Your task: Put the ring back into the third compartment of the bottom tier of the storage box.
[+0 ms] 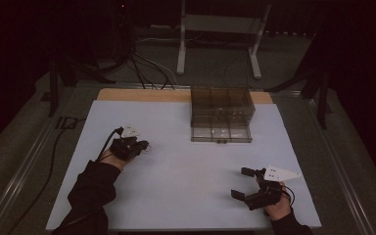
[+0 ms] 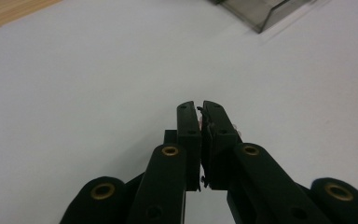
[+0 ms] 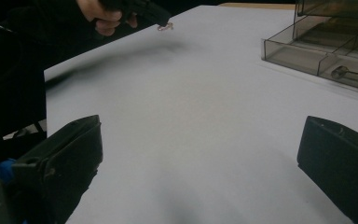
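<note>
We see the left tool [image 1: 144,145], left of centre in the high view, clamped on a small pinkish piece [image 3: 164,27]. The smoky drawer box [image 1: 221,115] sits up and to its right, open drawer facing us. The right tool [image 1: 239,182] rests wide open at lower right, farther from the piece.

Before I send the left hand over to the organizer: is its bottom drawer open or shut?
Open. The bottom drawer juts out toward the person from the clear organizer, its compartments exposed from above.
</note>
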Demonstrator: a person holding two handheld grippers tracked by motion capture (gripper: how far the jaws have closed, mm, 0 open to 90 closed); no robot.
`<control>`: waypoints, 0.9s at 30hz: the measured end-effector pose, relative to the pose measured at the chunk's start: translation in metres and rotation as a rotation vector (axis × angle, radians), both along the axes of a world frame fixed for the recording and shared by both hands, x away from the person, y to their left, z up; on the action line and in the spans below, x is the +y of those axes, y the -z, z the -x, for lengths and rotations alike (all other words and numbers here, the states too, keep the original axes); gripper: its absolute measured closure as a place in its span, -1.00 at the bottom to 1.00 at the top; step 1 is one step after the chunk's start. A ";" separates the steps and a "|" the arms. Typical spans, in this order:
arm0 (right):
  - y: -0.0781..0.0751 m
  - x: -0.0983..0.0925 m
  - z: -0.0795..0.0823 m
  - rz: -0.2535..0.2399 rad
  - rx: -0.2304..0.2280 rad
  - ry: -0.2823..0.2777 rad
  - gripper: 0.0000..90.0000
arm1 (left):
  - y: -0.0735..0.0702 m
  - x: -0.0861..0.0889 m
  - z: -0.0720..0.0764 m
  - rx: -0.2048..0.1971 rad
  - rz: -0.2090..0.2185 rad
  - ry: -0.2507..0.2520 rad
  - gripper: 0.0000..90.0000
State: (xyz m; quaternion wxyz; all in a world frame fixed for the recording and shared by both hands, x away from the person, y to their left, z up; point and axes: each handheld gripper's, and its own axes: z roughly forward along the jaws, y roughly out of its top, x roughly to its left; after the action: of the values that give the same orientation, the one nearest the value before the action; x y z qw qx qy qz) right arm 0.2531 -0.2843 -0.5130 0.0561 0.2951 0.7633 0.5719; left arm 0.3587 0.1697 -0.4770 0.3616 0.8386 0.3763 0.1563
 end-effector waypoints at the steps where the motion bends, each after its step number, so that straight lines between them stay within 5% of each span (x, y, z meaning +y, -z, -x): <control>1: 0.000 0.000 0.000 0.003 0.002 -0.001 -1.00 | 0.000 -0.002 -0.001 -0.002 0.000 0.004 0.96; 27: 0.000 0.000 0.000 0.001 0.006 -0.001 -1.00 | -0.007 -0.056 -0.007 -0.017 0.026 0.130 0.96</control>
State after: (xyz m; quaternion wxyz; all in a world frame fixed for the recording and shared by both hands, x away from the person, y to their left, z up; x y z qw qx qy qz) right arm 0.2527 -0.2844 -0.5132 0.0538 0.2965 0.7637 0.5709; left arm 0.3654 0.1140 -0.4703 0.3851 0.8550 0.3202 0.1345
